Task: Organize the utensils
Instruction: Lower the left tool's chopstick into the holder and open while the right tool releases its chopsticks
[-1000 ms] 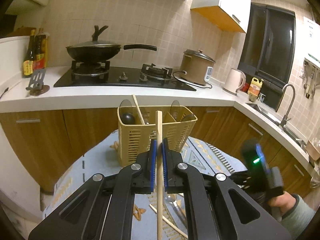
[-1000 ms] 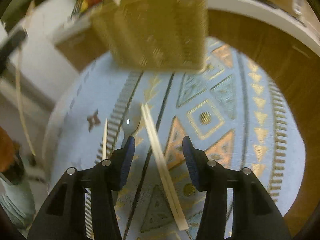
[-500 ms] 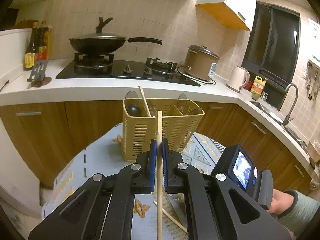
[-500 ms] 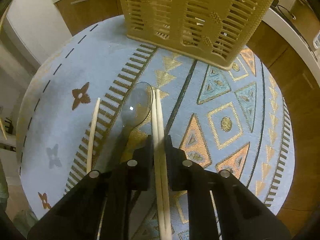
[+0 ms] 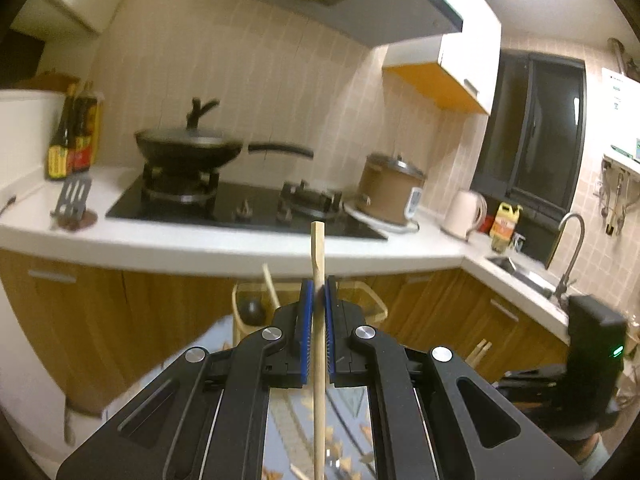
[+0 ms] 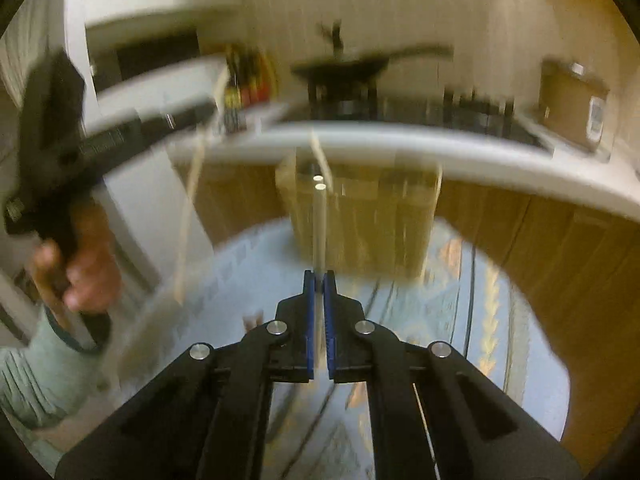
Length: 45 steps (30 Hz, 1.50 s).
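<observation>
Two grippers are working in front of the white kitchen worktop (image 5: 224, 252). Below the worktop's edge, the round table with the patterned blue cloth (image 6: 472, 304) is carrying the yellow slotted utensil basket (image 6: 360, 220), which is standing upright. The left gripper (image 5: 316, 312) is hovering in front of the basket, its blue-padded fingers (image 5: 306, 320) pinching an upright wooden chopstick (image 5: 318, 264) whose tip is reaching as high as the worktop. The right gripper (image 6: 319, 304) is pointing at the basket from nearer the table's edge, its fingers pressing on a pale pair of chopsticks (image 6: 319, 232), motion-blurred and rising in front of the basket. Another chopstick (image 5: 271, 286) is leaning inside the basket.
</observation>
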Each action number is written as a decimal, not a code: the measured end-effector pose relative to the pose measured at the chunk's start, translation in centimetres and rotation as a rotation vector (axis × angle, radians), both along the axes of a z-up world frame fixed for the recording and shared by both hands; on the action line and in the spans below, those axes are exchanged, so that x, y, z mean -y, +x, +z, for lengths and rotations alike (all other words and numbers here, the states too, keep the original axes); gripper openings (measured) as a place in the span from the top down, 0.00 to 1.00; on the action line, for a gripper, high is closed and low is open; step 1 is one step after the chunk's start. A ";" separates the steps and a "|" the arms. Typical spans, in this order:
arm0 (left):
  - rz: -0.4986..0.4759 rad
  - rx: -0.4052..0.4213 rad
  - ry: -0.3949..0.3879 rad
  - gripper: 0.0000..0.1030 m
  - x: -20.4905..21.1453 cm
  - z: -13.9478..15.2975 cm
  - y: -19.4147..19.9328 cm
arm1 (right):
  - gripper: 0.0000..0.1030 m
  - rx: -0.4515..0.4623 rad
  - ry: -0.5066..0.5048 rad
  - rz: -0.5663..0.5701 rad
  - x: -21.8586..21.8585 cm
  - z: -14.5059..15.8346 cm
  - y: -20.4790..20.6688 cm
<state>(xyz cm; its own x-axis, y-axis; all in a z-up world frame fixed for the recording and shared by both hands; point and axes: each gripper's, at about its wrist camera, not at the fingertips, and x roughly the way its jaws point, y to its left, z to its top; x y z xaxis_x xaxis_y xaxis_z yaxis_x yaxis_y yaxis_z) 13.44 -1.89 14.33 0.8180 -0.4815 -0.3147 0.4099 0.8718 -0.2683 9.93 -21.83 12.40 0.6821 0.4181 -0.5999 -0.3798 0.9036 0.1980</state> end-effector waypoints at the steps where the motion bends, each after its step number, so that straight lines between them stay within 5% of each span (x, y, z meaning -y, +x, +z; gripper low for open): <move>1: 0.005 0.019 0.000 0.97 0.2 0.6 0.3 | 0.97 0.027 0.017 -0.002 0.0 1.1 0.5; 5: 0.013 0.049 0.004 0.97 0.7 1.8 1.1 | 0.97 0.122 0.048 -0.024 -0.3 3.8 2.6; 18: 0.075 0.166 -0.074 0.97 0.8 4.2 6.9 | 0.97 0.206 0.022 -0.089 -0.7 9.0 9.4; 32: 0.251 0.176 -0.090 0.97 0.6 -1.6 12.3 | 0.97 0.135 -0.111 -0.100 -3.0 3.5 14.6; 39: 0.201 0.185 -0.170 0.97 -0.7 -0.5 12.2 | 0.97 0.133 -0.109 -0.111 -2.5 3.3 15.1; 45: 0.235 0.272 -0.144 0.97 0.4 0.3 11.8 | 0.97 0.127 -0.118 -0.119 -2.6 2.7 15.2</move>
